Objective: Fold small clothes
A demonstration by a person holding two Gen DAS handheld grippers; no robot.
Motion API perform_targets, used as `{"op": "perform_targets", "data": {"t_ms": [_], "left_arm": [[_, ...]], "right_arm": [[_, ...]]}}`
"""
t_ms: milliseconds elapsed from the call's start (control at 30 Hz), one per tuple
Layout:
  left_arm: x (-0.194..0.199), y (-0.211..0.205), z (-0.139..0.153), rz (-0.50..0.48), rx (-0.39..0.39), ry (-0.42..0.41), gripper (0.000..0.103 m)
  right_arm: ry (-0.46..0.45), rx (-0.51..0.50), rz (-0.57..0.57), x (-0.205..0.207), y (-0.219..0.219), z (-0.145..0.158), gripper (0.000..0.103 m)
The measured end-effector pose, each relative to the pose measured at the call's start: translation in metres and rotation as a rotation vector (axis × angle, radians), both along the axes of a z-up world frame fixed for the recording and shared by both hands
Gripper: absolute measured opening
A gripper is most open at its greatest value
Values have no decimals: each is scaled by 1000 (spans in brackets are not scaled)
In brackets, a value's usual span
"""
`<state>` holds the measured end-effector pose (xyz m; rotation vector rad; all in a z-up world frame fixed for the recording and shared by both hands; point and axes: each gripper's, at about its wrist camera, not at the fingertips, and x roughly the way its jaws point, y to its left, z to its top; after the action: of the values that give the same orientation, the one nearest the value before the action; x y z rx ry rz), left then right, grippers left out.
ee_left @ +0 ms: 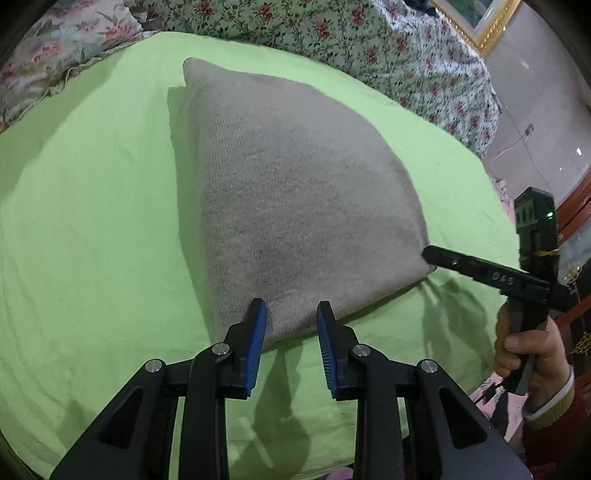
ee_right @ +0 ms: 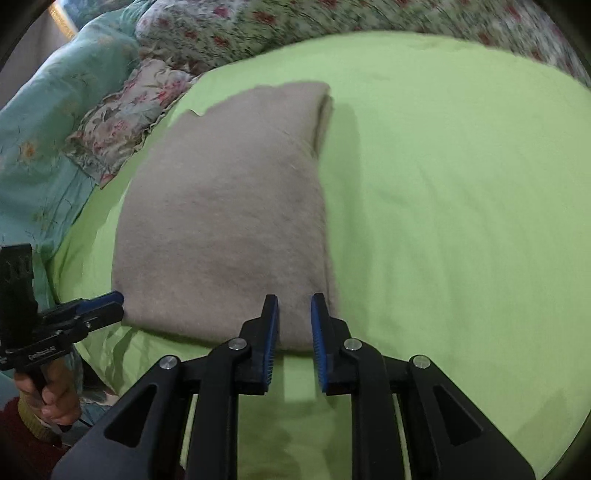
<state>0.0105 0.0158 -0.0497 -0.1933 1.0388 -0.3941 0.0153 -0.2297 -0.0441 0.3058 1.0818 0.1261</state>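
Blue-padded fingers of the left gripper stand apart with a moderate gap, holding nothing; the near hem of the grey knitted garment lies between their tips, not yet pinched. On the other side, the right gripper shows the same posture: its fingers are parted, narrowly rather than wide, and straddle the near right corner of the garment without closing on it. Each gripper also appears in the other's view, sitting at a near corner of the cloth, with the person's hand wrapped around the handle.

Just beyond the fingertips, the garment lies flat on the lime-green bed sheet as a compact, roughly rectangular block. Along its far right edge, in the right wrist view, layers are stacked, so at least one fold appears to be already made. Judging by both grippers lined up at the near edge, a further fold away from the person seems to be left, though the bundle may be nearly finished.

Farther off, floral-print bedding is heaped behind the sheet.
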Motion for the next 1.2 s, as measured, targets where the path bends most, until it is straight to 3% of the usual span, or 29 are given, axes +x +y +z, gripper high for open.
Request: {"op": "perform_targets", "data": {"t_ms": [367, 433, 500, 567, 733, 867, 933, 1200], "left_arm": [[-8, 1, 5, 7, 34, 29, 31], [-13, 3, 7, 13, 40, 38, 32], [-20, 6, 10, 17, 49, 39, 38], [-27, 7, 14, 28, 91, 23, 58], [-41, 11, 23, 50, 147, 6, 86], [-48, 18, 23, 73, 221, 15, 88], [-54, 22, 25, 86, 250, 1, 88], [-86, 23, 46, 111, 397, -103, 89]], "right_arm": [[11, -29, -12, -6, 5, 5, 20], [19, -14, -20, -10, 5, 8, 24], [22, -24, -33, -17, 5, 12, 32], [13, -30, -37, -26, 6, 17, 38], [-7, -59, -44, -50, 12, 28, 59], [-27, -80, -23, -69, 20, 34, 66], [-49, -77, -5, -80, 25, 37, 79], [-53, -54, 14, -113, 31, 42, 84]]}}
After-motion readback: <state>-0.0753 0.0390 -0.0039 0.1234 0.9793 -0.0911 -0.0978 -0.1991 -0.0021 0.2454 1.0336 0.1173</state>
